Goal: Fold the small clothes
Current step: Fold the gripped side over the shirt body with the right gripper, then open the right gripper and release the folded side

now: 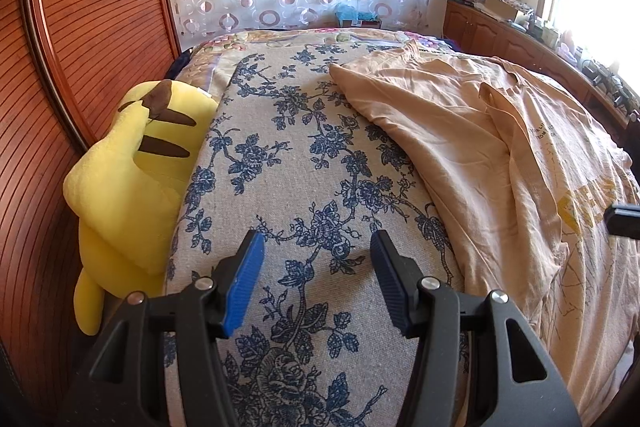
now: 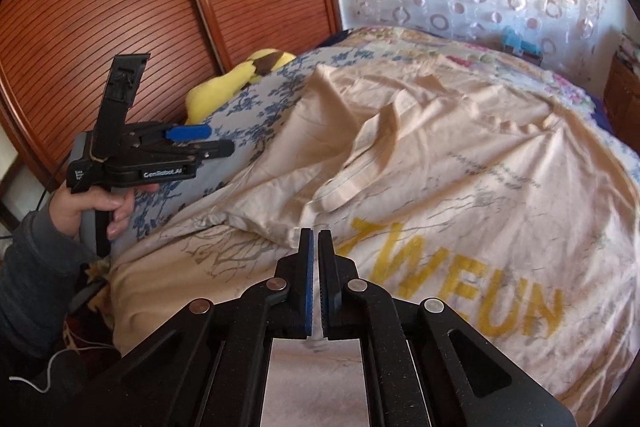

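Left wrist view: left gripper (image 1: 316, 251), jaws apart and empty, over the blue-floral bedspread (image 1: 288, 155). Beige T-shirt (image 1: 480, 131) spread at right; yellow plush toy (image 1: 136, 171) at left by the wooden wardrobe door (image 1: 80, 27).

Right wrist view: right gripper (image 2: 314, 239), jaws nearly closed above the beige T-shirt (image 2: 440, 167); whether cloth is pinched cannot be told. Person's hand (image 2: 92, 207) holds the left gripper (image 2: 208, 139) at left.

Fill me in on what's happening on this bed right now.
A person is folding a beige T-shirt spread on a blue-flowered bedcover. The right tongs are shut over the shirt near its yellow lettering; whether they pinch fabric is unclear. The left tongs hang open over bare bedcover, holding nothing. A yellow plush toy lies at the bed's edge.
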The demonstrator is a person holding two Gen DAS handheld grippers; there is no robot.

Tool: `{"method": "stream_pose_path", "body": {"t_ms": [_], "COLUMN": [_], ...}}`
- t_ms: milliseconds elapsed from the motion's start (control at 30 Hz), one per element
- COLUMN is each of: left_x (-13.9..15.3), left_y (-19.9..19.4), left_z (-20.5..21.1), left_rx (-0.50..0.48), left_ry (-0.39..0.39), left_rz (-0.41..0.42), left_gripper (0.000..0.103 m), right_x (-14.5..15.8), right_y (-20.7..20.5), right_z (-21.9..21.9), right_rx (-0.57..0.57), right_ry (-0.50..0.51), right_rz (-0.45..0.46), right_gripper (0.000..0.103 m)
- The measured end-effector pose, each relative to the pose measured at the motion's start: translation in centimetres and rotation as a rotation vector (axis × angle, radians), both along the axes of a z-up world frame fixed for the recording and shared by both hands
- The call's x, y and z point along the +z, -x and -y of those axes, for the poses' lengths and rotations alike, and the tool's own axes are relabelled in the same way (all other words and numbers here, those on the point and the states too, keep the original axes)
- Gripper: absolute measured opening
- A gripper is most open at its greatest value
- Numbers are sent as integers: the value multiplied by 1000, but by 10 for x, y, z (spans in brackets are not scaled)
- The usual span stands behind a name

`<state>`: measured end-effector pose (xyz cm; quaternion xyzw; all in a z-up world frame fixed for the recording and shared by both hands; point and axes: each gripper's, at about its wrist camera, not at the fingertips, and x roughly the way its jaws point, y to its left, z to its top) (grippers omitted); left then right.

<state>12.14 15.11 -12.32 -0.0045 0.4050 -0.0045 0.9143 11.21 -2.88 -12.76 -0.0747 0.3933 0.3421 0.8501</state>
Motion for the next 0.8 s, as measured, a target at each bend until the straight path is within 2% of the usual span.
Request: {"method": "stream_pose_path", "body": {"t_ms": [33, 100, 167, 267, 400, 600, 800], "left_x": [3, 12, 25, 40, 47, 36, 24], "left_y": [3, 10, 17, 21, 15, -1, -8], "left_z": [0, 4, 17, 43, 79, 125, 151], "left_rx": [1, -18, -51, -115, -196, -271, -303], "left_ry": [1, 18, 45, 65, 87, 53, 27], "left_rz": [13, 45, 76, 102, 95, 40, -6], "left_gripper": [55, 55, 55, 55, 55, 55, 55], "right_x": [2, 6, 10, 16, 20, 16, -3], "right_y": [0, 2, 3, 4, 3, -5, -25], "right_z": [7, 21, 44, 85, 150, 253, 326], "right_rx": [-21, -52, -102, -179, -306, -515, -650], "right_ry": [7, 3, -3, -6, -8, 47, 76], "right_rz": [23, 49, 73, 98, 113, 123, 49], "right_gripper": [10, 41, 49, 50, 50, 50, 50]}}
